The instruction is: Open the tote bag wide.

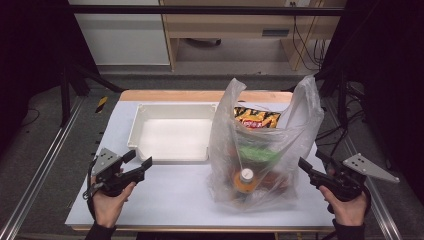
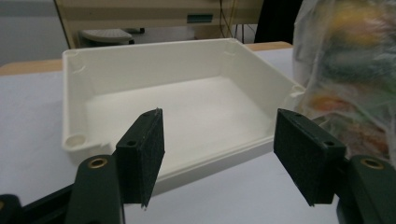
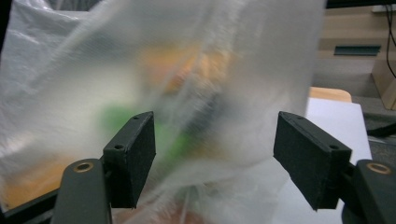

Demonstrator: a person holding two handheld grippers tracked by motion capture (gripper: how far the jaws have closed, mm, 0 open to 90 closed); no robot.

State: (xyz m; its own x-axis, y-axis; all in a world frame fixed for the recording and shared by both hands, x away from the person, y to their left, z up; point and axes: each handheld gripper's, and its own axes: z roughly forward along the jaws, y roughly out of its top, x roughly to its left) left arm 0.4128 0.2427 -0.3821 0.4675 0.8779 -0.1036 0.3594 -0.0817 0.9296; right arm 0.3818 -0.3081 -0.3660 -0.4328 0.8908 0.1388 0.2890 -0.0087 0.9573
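A clear plastic bag [image 1: 260, 150] stands upright on the white table, its two handles raised. Inside it are an orange snack packet [image 1: 256, 119], a green packet [image 1: 257, 154] and a bottle with a white cap [image 1: 246, 176]. A white tray [image 1: 145, 117] lies empty to the bag's left. My left gripper [image 1: 139, 160] is open near the tray's front left corner, nothing between its pads. My right gripper [image 1: 305, 166] is open just right of the bag. In the right gripper view the bag [image 3: 177, 93] hangs close in front of my open right gripper [image 3: 215, 158].
The tray [image 2: 74, 70] lies just beyond my left gripper [image 2: 219, 154], with the bag [image 2: 350, 70] to its right. The table's wooden far edge [image 1: 200, 95] borders a grey floor. Metal rails [image 1: 40, 170] run along both sides. Cables hang at the back right.
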